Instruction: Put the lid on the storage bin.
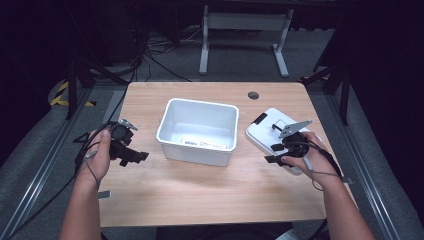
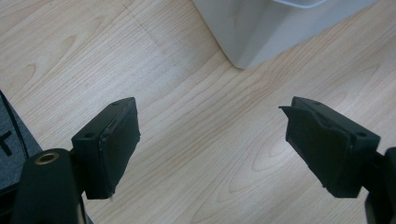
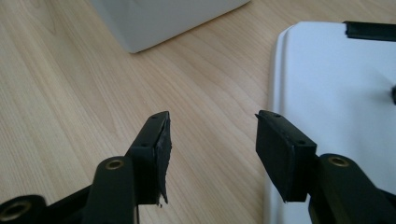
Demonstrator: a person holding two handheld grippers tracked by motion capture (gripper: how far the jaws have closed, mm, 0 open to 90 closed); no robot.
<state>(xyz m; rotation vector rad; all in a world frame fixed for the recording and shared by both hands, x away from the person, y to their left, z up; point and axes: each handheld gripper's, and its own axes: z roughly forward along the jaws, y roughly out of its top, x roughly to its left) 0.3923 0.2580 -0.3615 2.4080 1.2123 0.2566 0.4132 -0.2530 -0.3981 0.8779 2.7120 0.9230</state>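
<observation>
A white plastic bin, rectangular with rounded corners and smooth glossy walls, sits at the middle of the bench. It stands open-topped, with a small label strip lying inside along its near wall. Just right of it, apart from it, a flat white lid with rounded corners lies on the pale wood-grain bench top; a black clip sits at its far left edge. The right gripper hangs over the lid's near part, its matte black jaws spread and holding nothing; in the right gripper view the lid's edge runs under the right-hand jaw. Left of the bin, the left gripper hovers above bare wood, jaws wide apart and empty. A round grey grommet marks the bench's far side.
</observation>
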